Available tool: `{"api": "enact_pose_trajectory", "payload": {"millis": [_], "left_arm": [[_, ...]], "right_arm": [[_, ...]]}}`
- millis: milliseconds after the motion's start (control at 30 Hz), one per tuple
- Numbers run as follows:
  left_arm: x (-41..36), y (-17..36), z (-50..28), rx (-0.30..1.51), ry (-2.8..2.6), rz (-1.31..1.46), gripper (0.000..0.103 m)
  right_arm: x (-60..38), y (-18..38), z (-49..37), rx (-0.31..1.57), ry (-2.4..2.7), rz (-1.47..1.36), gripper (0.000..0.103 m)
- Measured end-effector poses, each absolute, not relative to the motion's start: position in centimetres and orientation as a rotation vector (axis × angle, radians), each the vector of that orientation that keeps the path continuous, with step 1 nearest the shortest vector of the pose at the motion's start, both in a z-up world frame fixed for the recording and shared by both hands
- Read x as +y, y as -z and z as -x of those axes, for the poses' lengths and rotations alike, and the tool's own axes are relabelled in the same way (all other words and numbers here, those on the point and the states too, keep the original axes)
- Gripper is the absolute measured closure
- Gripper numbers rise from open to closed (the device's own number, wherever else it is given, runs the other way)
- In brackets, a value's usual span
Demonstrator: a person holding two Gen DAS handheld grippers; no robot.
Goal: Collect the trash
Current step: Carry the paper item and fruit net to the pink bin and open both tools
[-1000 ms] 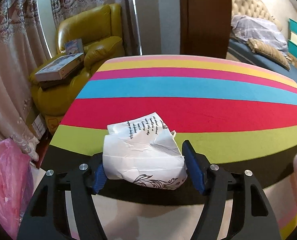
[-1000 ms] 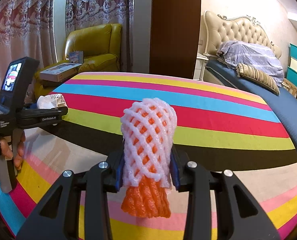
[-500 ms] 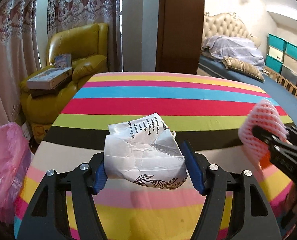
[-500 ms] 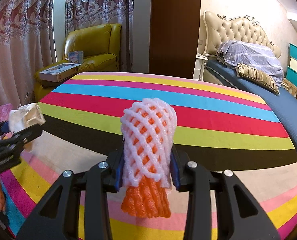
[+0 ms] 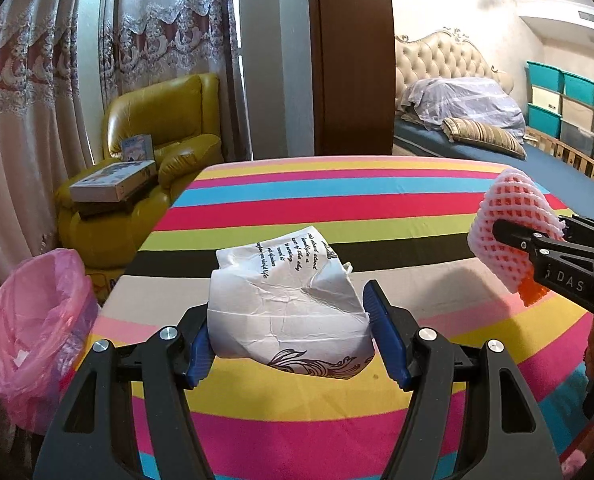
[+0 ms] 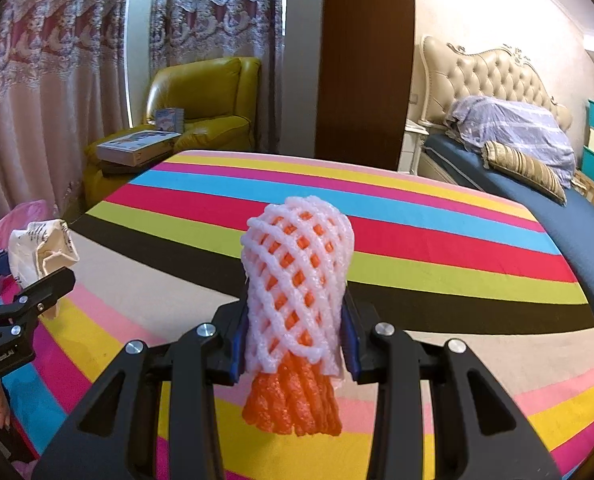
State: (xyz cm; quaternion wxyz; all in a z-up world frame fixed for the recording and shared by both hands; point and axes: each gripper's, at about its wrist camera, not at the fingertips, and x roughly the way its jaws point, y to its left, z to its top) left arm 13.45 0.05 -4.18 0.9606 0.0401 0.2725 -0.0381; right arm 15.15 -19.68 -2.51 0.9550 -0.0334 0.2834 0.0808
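Note:
My left gripper [image 5: 293, 332] is shut on a crumpled white paper with black script [image 5: 289, 304] and holds it above the striped table [image 5: 337, 200]. My right gripper [image 6: 295, 338] is shut on a white and orange foam fruit net [image 6: 297, 280], also above the table. The net and right gripper show at the right edge of the left wrist view [image 5: 513, 236]. The paper and left gripper show at the left of the right wrist view [image 6: 41, 256]. A bin lined with a pink bag [image 5: 33, 320] stands on the floor left of the table, below the left gripper's left side.
A yellow armchair [image 5: 165, 136] with boxes [image 5: 113, 180] stands beyond the table's far left corner. Curtains hang at the left. A bed [image 6: 537, 168] with a blue cover lies to the right, with teal storage boxes [image 5: 561, 96] behind it.
My left gripper has pulled back and lifted with the paper, so more of the table and the pink bin show. The right gripper has held still with the foam net.

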Motion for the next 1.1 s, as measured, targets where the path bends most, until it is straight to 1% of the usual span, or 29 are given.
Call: {"api": "enact_pose_trajectory", "payload": {"millis": [333, 800, 1100], "left_arm": [[1.0, 3.7, -11.6, 0.505, 0.056, -0.107, 0.039], [3.5, 3.7, -8.8, 0.479, 0.016, -0.120, 0.039], [5.0, 3.5, -7.0, 0.463, -0.006, -0.120, 0.039]], "right_arm": [[-17.7, 2.6, -13.5, 0.569, -0.223, 0.104, 0.067], [-14.9, 1.6, -11.6, 0.522, -0.321, 0.136, 0.067], [-12.4, 1.6, -10.7, 0.523, -0.377, 0.174, 0.067]]}}
